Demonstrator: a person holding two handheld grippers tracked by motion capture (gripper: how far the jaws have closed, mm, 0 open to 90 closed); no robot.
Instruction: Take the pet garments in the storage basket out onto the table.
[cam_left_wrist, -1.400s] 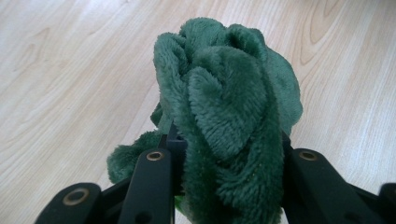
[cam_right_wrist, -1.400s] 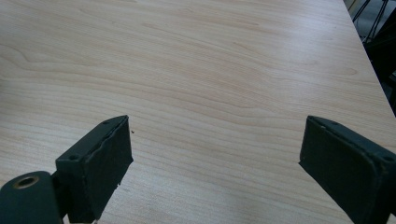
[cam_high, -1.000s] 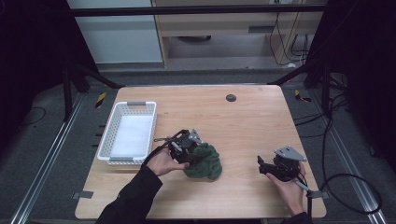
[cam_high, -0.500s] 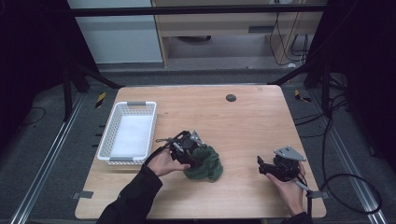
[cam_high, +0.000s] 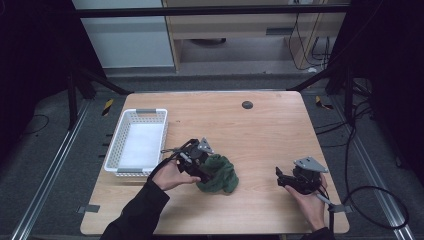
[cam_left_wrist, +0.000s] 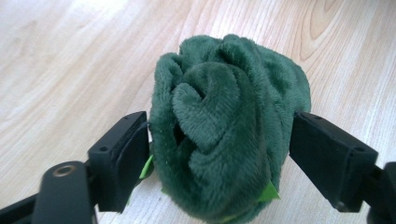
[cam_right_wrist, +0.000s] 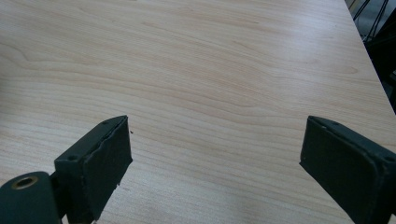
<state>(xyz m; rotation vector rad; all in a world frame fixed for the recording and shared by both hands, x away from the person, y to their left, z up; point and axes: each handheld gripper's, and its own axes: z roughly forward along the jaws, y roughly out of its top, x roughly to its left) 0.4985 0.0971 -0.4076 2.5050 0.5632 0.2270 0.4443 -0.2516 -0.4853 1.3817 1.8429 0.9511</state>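
Observation:
A dark green plush cloth (cam_high: 218, 174) lies bunched in a rolled heap on the wooden table (cam_high: 250, 135), left of the middle and near the front. My left gripper (cam_high: 204, 171) reaches into it from the left. In the left gripper view the cloth (cam_left_wrist: 224, 130) sits between the two black jaws of that gripper (cam_left_wrist: 219, 156). They have just been opening, and a gap shows at the right pad. My right gripper (cam_high: 280, 178) rests at the front right, about a hand's width from the cloth. It stands open (cam_right_wrist: 215, 163) over bare wood.
A white plastic basket (cam_high: 137, 113) stands at the table's left side, just behind my left hand. A small dark round spot (cam_high: 247, 105) sits near the far edge. Black frame posts and cables surround the table.
The cloth heap has settled slightly lower and wider beside the left gripper. The right hand has kept still.

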